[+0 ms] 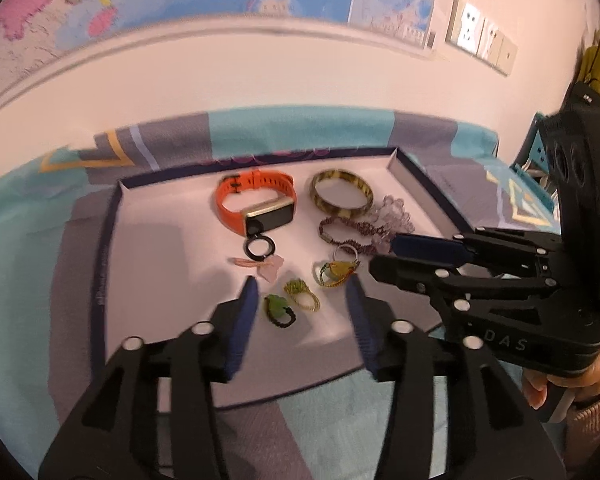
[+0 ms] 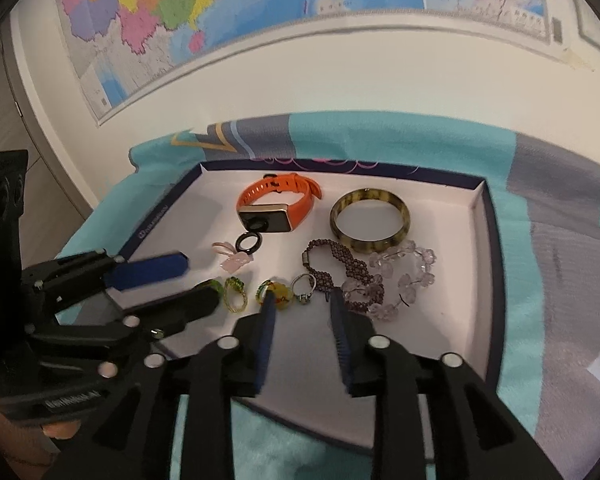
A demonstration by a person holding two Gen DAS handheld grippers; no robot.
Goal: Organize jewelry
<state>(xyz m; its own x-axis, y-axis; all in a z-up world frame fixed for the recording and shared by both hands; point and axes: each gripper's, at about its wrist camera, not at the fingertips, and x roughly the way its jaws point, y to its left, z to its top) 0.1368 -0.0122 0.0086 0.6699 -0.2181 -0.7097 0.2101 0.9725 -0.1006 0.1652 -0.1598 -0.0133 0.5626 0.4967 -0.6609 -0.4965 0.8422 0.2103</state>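
Both grippers' fingers apart, empty, over white tray; teal cloth; wall map.

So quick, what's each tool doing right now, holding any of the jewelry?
Left tool: open, holding nothing; rings lie in the tray below.
Right tool: open, holding nothing, above the rings and beaded bracelet.

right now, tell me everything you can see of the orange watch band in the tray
The orange rubbery smart band with a gold-rimmed black rectangular screen lies buckled in a closed loop, resting on its edge on the white floor of the dark-rimmed shallow tray, near the back, left of the mottled brown-yellow bangle. Its strap has dark buckle hardware at the far side. The screen faces the cameras, and a small black ring lies against or just in front of it. Nothing grips it.
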